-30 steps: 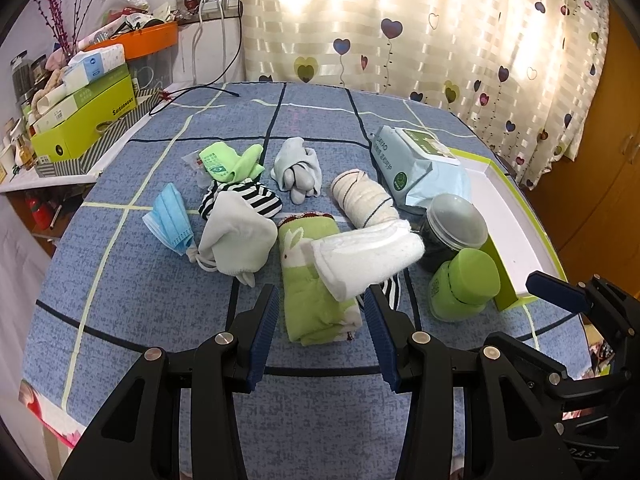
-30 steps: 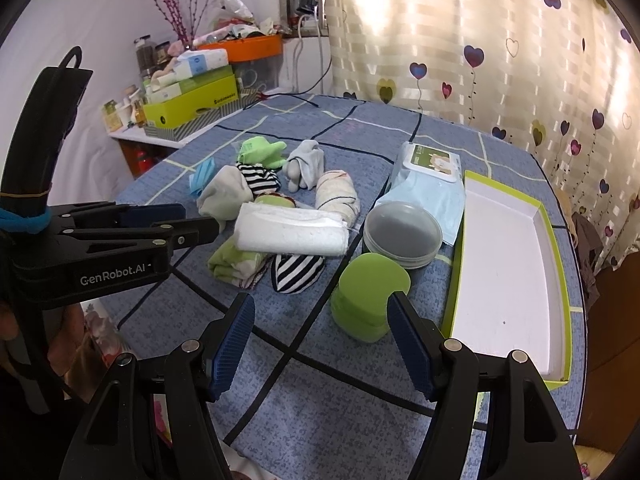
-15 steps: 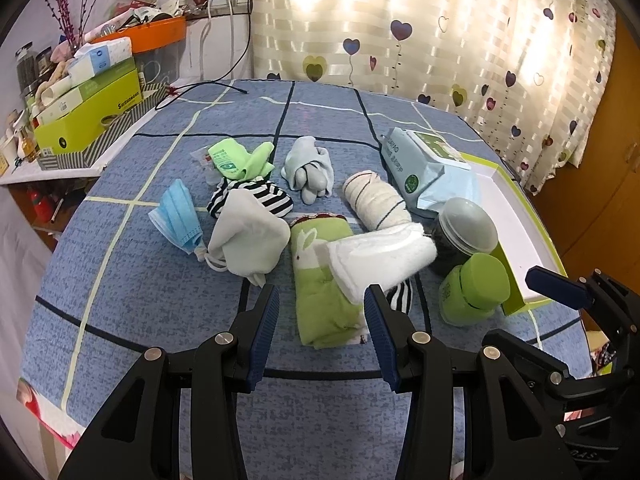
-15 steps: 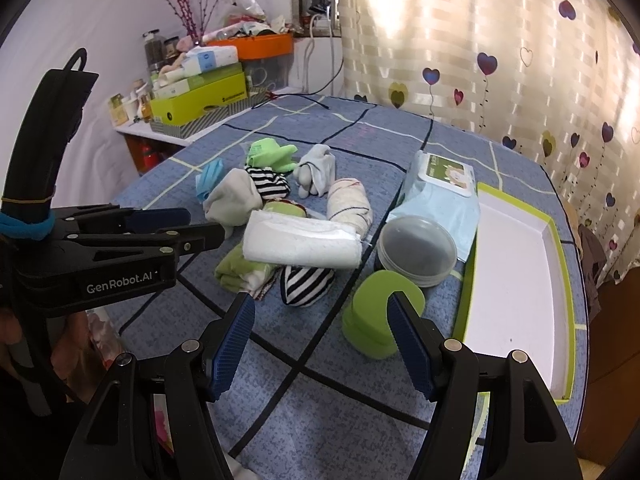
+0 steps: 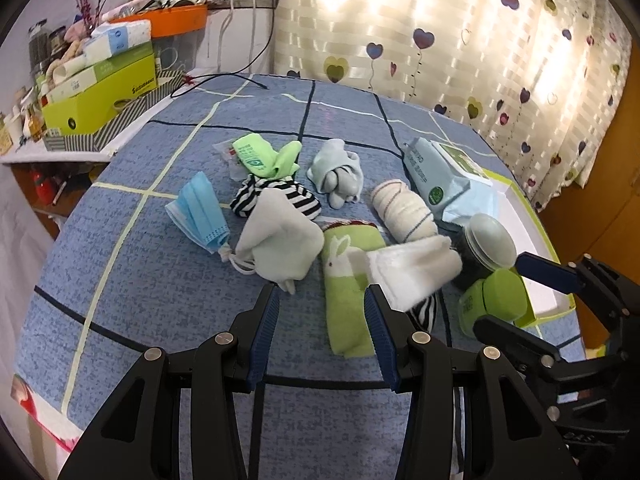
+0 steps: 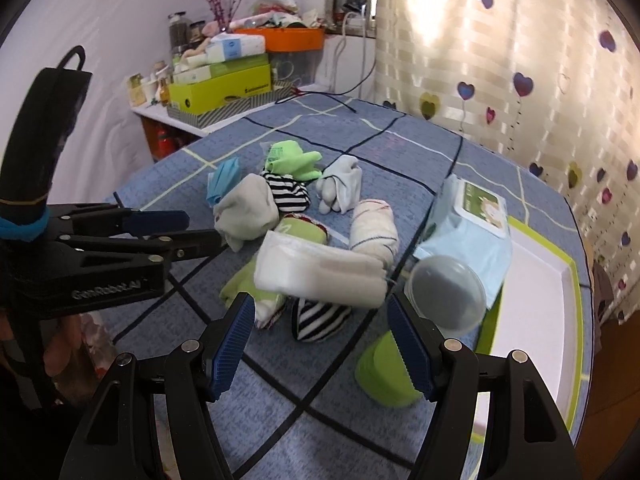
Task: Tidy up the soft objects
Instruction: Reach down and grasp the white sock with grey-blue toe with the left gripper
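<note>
looking through the left wrist camera, we are seeing the left hand-held gripper (image 5: pixel 322 326) hanging with its jaws apart and nothing between them, above the blue checked worktop (image 5: pixel 120 280). just beyond its fingertips the soft things are lying in a loose heap: a white folded towel (image 5: pixel 412 270) is resting across a green rabbit towel (image 5: pixel 346 280), a pale grey pouch (image 5: pixel 282 246) is sitting just beside a blue face mask (image 5: pixel 200 210), and behind them are lying a striped sock (image 5: pixel 280 198), a lime green sock (image 5: pixel 264 156), a grey sock (image 5: pixel 338 174) and a rolled cream sock (image 5: pixel 402 210). a wet wipes pack (image 5: pixel 444 178) is leaning at the white tray (image 5: pixel 532 236) to the right.

turning to the right wrist camera, we are seeing the right hand-held gripper (image 6: pixel 322 344) also standing open and empty, hovering short of the white folded towel (image 6: pixel 320 268). a second striped sock (image 6: pixel 320 320) is peeking out from under that towel. a green container (image 6: pixel 386 374) is sitting behind the right fingertip, with a lidded clear jar (image 6: pixel 448 290) beside it, near the white tray (image 6: pixel 536 312). the left hand-held gripper (image 6: pixel 168 228) is showing side-on at the left edge.
</note>
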`<act>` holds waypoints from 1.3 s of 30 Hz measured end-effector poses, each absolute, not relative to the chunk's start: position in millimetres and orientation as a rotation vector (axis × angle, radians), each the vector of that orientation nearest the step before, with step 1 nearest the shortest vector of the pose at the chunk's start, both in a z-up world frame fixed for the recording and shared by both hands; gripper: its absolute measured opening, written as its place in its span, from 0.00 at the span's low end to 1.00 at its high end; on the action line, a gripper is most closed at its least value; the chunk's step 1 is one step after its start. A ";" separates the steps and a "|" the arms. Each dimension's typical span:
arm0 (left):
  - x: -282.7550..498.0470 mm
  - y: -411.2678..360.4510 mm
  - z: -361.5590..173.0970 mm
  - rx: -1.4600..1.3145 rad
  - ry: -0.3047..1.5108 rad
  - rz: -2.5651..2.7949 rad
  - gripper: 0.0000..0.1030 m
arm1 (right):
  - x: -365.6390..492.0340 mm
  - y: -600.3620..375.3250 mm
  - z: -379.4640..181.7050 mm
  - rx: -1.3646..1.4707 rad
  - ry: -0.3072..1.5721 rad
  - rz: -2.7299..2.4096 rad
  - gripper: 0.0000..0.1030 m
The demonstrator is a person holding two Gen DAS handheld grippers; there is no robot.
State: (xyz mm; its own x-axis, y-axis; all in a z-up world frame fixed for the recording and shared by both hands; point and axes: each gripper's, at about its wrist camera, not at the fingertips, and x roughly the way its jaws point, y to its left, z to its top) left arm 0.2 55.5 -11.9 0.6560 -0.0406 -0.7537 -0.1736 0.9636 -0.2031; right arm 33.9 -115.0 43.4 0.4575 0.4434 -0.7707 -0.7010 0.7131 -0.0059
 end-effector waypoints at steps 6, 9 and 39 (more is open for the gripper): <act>4.2 64.5 -14.8 -0.270 0.855 0.094 0.45 | 47.8 -100.3 33.4 -0.403 0.851 0.748 0.67; 6.8 69.8 -16.9 -0.278 0.855 0.092 0.45 | 52.7 -95.6 29.2 -0.419 0.860 0.758 0.67; 71.2 109.3 -50.4 -0.350 0.891 0.019 0.45 | 78.7 -64.7 26.9 -0.399 0.869 0.786 0.67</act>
